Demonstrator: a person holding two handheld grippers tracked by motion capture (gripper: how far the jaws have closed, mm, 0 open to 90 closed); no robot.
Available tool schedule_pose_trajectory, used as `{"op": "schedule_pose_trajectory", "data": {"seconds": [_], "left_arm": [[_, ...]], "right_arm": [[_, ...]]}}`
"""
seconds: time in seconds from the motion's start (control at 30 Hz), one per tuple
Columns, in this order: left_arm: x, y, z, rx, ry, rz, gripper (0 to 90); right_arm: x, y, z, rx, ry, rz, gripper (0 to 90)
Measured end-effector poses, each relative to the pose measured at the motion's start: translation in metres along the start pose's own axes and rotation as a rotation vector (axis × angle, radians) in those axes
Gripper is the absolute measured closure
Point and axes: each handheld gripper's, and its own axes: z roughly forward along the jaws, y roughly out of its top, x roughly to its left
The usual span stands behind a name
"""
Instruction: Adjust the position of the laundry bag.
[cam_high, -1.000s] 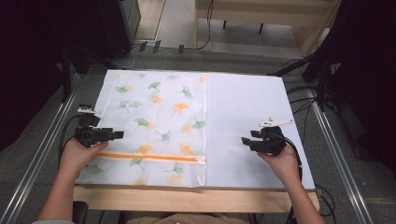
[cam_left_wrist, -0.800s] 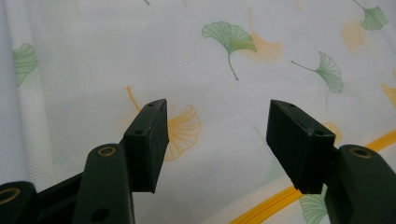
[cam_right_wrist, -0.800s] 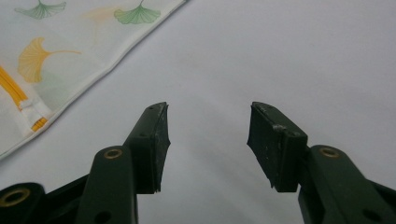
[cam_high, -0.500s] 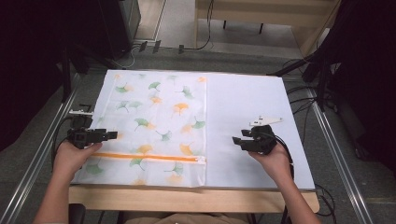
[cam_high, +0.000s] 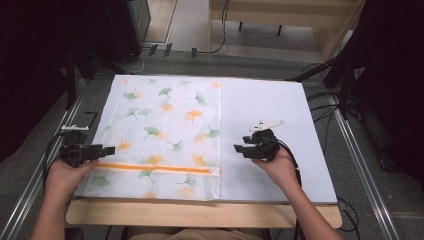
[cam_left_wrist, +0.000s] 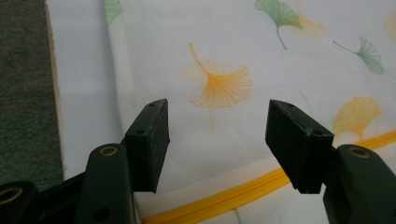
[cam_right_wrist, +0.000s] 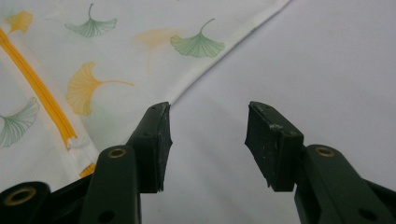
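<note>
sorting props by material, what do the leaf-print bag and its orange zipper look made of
The leaf-print bag looks like thin, matte woven cloth, possibly polyester: a fine weave shows in the left gripper view, and it lies limp and flat. Its orange zipper looks like a fabric tape, with what seems a white plastic pull; the teeth are too small to tell.

Wooden table (cam_high: 200, 216) w/ white cloth (cam_high: 270, 125); leaf-print zip bag (cam_high: 165, 135) flat on cloth's left half.

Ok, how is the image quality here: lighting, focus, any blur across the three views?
High view: the table is evenly lit while the surroundings fall into deep shadow, and the picture is slightly soft. Left gripper view: the leaf-print pouch is sharp and the near left claw slightly soft. Right gripper view: the pouch's orange zipper is a little soft and the right claw clear; no glare.
</note>
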Motion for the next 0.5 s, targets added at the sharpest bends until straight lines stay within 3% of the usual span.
{"op": "schedule_pose_trajectory", "data": {"seconds": [0.5], "left_arm": [[0.020,0.002,0.014,0.008,0.052,-0.014,42.7]], "right_arm": [[0.016,0.022,0.039,0.033,0.026,-0.027,52.1]]}}
